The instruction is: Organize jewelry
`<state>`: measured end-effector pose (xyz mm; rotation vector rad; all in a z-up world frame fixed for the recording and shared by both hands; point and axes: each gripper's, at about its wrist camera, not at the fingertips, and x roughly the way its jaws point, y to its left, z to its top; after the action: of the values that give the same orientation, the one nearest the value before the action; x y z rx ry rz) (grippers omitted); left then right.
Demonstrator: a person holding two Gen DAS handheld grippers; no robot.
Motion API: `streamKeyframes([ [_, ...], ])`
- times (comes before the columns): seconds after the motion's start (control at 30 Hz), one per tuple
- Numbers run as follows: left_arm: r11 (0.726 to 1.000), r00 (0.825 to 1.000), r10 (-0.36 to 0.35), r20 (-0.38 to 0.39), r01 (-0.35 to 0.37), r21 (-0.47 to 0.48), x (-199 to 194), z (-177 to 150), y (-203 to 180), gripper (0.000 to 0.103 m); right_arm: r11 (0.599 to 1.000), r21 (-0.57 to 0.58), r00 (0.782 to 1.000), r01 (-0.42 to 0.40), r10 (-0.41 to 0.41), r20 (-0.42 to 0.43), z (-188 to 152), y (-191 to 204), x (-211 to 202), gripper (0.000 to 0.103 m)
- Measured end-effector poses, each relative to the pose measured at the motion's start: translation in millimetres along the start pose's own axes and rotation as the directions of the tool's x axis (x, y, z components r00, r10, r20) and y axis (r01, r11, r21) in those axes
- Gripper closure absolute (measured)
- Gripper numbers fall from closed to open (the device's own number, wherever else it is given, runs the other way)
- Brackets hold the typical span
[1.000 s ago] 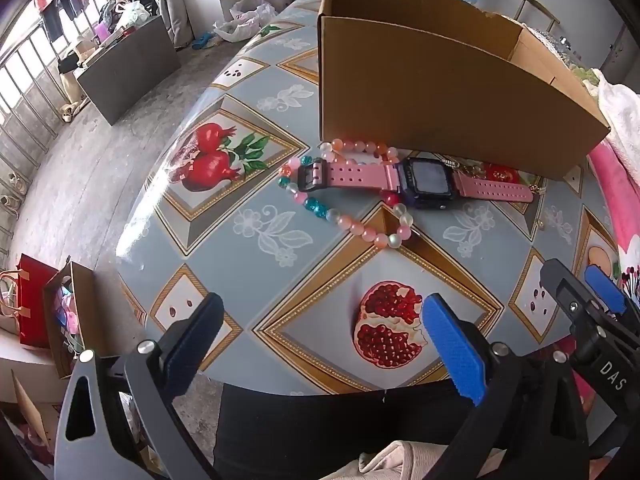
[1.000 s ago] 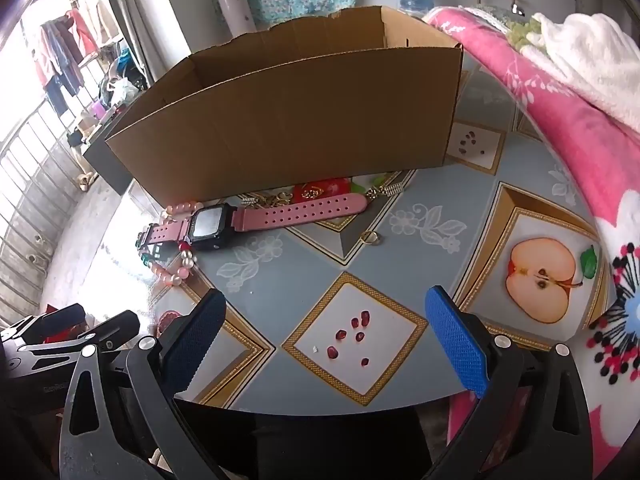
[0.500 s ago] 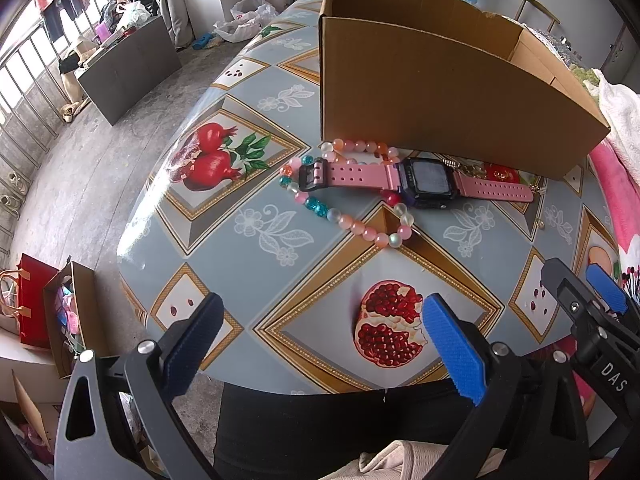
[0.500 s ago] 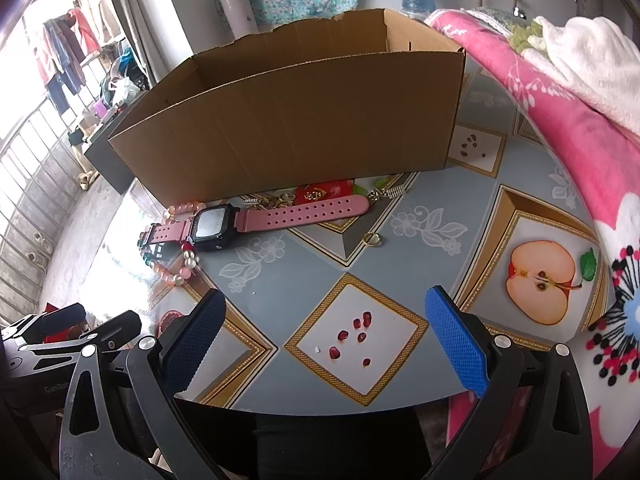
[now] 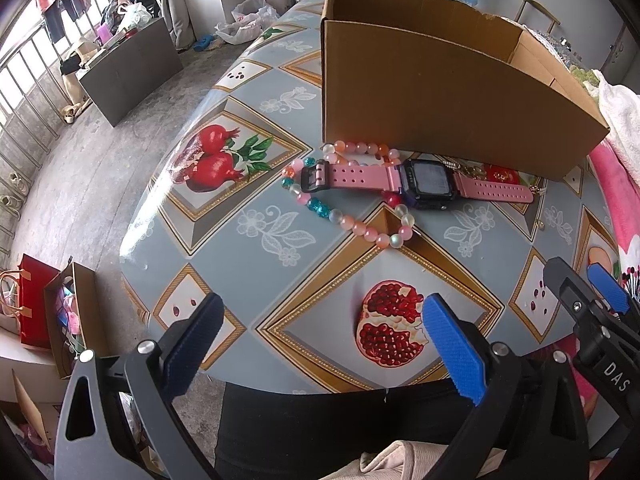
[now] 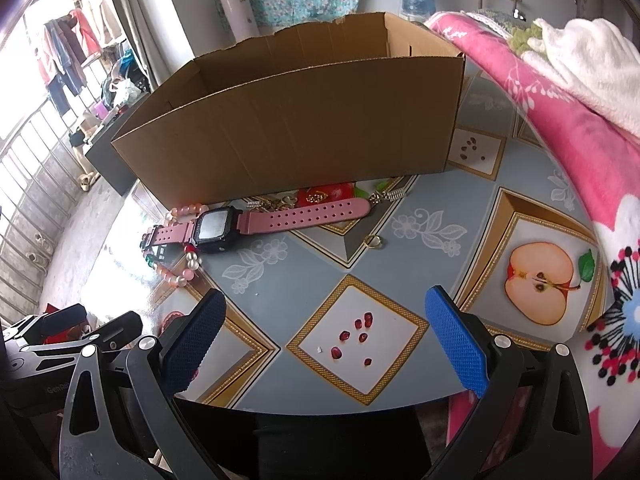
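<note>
A pink-strapped watch (image 5: 416,182) (image 6: 248,224) lies flat on the table in front of an open cardboard box (image 5: 448,92) (image 6: 304,128), across a pink and teal bead bracelet (image 5: 348,216) (image 6: 176,272). Gold chain pieces (image 6: 304,200) sit between the watch and the box wall, and a small gold ring (image 6: 374,241) lies alone nearer me. My left gripper (image 5: 320,332) hangs open over the table's near edge, well short of the bracelet. My right gripper (image 6: 324,328) is open too, over the seed-pattern tile, holding nothing.
The table (image 5: 248,184) has a glossy fruit-print cover and a rounded edge dropping to the floor at the left. A pink flowered blanket (image 6: 580,128) lies along the right side. A dark cabinet (image 5: 128,68) and bags (image 5: 36,304) stand on the floor.
Both grippers have drifted very slightly; the jewelry and the box lie where they were. Both stay open.
</note>
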<state>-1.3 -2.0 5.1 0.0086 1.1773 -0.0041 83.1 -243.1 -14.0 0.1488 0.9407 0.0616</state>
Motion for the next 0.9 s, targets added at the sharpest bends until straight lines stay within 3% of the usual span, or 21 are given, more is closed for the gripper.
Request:
streamKeyframes([
  [0.9,1.0,1.0,-0.002,0.004,0.002,-0.002,-0.1,2.2,2.8,0.005,1.0,0.0,1.0,0.0,0.0,0.015,4.7,1.3,-5.9,0.007],
])
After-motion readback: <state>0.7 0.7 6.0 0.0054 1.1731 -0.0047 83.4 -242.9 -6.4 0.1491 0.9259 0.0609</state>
